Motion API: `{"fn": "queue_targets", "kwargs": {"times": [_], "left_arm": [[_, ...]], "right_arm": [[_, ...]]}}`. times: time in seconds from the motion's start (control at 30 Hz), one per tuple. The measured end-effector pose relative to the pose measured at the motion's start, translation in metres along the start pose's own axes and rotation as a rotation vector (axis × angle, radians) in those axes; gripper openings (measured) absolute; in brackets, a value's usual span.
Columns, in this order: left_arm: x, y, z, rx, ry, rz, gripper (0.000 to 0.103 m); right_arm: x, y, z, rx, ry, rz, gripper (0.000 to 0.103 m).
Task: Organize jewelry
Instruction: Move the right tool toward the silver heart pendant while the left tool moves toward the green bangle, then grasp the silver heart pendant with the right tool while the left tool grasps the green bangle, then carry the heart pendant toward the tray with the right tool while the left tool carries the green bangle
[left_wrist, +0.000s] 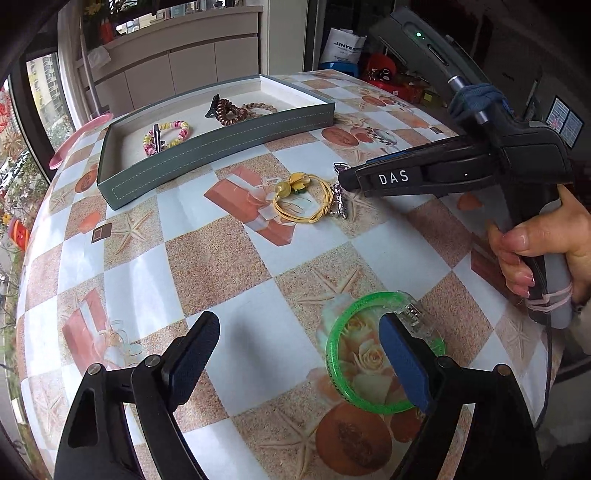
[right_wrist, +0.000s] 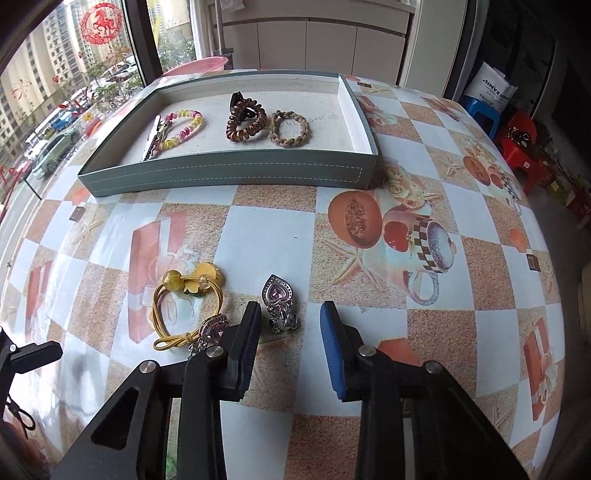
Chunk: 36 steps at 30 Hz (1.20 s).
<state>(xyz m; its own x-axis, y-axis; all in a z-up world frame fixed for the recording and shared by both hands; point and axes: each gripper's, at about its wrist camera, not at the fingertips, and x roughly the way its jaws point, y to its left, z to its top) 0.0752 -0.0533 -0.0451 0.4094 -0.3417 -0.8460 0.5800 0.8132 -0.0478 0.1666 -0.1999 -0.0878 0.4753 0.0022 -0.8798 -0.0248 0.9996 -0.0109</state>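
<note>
Earring (right_wrist: 279, 301) with a pink heart stone lies on the table (right_wrist: 266, 236) just ahead of the right gripper (right_wrist: 290, 325), long axis running away from it, heart end toward the tray (right_wrist: 229, 173). Both the right and left gripper (left_wrist: 299, 332) stand spread, pinching nothing; a green bangle (left_wrist: 340, 332) lies under the left one.

Likely a home: patterned tablecloth (right_wrist: 280, 236), cabinets (right_wrist: 332, 40), apartment-block window view (right_wrist: 55, 74).

A checked orange-and-white tablecloth (right_wrist: 266, 229) is seen, with a grey-green tray (right_wrist: 229, 173), yellow hair tie (right_wrist: 184, 306) and green bangle (left_wrist: 343, 369).
</note>
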Motion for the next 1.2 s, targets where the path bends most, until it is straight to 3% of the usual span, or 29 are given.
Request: {"fn": "queue_targets", "kwargs": {"times": [0.27,0.33,0.4,0.47,1.2], "left_arm": [[0.001,-0.028,-0.01,0.107,0.022,-0.006,0.071],[0.0,-0.031,-0.01,0.118,0.02,-0.022,0.06],[-0.002,-0.034,-0.011,0.135,0.014,-0.024,0.033],[-0.003,-0.034,-0.011,0.138,0.015,-0.034,0.02],[-0.04,0.025,0.003,-0.08,-0.111,-0.06,0.02]], "right_arm": [[0.0,0.001,0.0,-0.005,0.003,-0.004,0.032],[0.0,0.002,0.0,-0.007,0.003,-0.001,0.027],[-0.001,0.005,-0.001,-0.015,0.004,0.003,0.017],[-0.001,0.007,-0.002,-0.021,0.0,-0.009,0.017],[-0.049,-0.024,-0.018,0.135,-0.07,0.116,0.017]]}}
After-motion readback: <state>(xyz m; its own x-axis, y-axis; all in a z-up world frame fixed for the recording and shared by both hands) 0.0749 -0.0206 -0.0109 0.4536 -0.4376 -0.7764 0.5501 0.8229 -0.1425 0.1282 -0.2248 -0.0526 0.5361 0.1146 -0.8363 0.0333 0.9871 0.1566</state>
